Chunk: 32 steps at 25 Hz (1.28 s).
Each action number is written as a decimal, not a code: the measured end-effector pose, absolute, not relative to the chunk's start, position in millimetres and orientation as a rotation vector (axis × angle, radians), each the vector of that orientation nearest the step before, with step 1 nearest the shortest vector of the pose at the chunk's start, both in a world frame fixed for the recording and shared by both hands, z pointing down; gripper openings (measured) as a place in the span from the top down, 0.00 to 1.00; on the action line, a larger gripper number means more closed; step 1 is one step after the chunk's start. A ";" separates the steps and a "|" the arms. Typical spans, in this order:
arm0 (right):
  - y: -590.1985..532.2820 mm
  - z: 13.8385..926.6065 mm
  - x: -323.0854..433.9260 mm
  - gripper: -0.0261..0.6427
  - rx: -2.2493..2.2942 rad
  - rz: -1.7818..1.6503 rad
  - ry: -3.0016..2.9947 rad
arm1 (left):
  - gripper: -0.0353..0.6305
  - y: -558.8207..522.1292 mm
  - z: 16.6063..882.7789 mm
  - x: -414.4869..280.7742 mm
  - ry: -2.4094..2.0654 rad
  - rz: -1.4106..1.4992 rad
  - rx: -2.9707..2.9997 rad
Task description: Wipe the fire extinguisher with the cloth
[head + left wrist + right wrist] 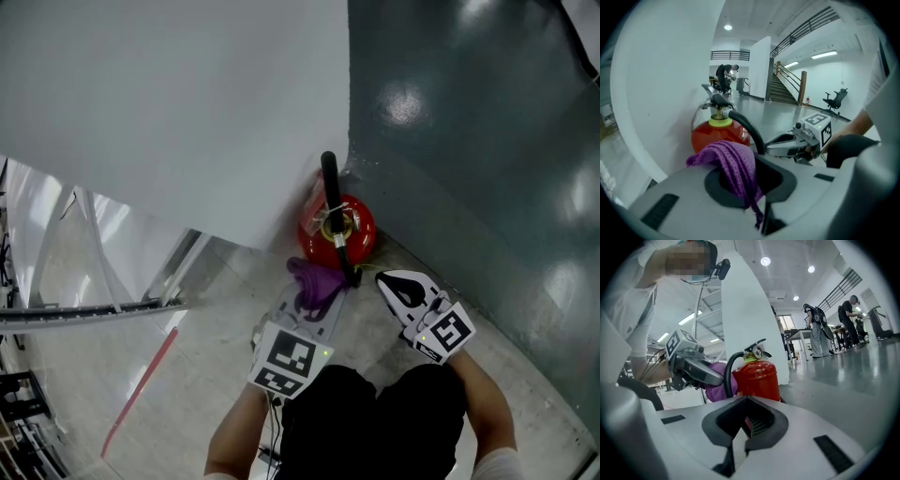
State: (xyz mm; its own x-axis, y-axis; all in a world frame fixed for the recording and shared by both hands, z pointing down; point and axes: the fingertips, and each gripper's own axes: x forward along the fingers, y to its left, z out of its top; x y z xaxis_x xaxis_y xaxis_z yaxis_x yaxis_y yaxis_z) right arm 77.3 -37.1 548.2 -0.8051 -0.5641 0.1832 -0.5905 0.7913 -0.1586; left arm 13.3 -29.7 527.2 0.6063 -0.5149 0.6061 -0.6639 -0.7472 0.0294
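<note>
The left tool (pixel 751 190) is pinching a purple cloth (pixel 732 161), whose knitted folds bunch up out of the notch between its jaws and hang over one side. The cloth is held just beside the upper part of the red fire extinguisher (pixel 354 225), close to its black hose (pixel 748 126); whether it touches the red body cannot be told. The right tool (pixel 739 430) has its jaws pressed together with nothing between them, and it sits near the extinguisher's other side, pointing at it but apart from it. The extinguisher stands upright on the floor (pixel 469 141) against the corner of a white wall (pixel 187 112). Further off, a person (pixel 848 319) bends over a table in the open hall.
</note>
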 end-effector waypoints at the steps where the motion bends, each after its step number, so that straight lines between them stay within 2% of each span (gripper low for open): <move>1: -37.7 546.1 77.6 0.94 0.933 0.311 -2.853 | 0.87 -29.5 522.3 12.0 -0.981 0.840 2.585; 8: -39.8 513.5 77.3 0.94 1.033 0.337 -2.843 | 0.87 -30.3 491.1 1.8 -1.141 0.736 2.510; 15: -25.9 435.5 79.0 0.94 1.089 0.414 -2.794 | 0.87 -14.1 427.9 -1.4 -1.274 0.666 2.365; 21: -13.7 328.8 77.4 0.94 1.189 0.499 -2.749 | 0.87 7.2 325.6 4.5 -1.421 0.598 2.284; 26: 4.2 213.0 79.6 0.94 1.262 0.524 -2.734 | 0.87 19.0 208.6 -6.2 -1.608 0.599 2.238; 32: 10.9 82.4 87.1 0.94 1.316 0.532 -2.699 | 0.87 15.9 82.7 -15.9 -1.627 0.530 2.291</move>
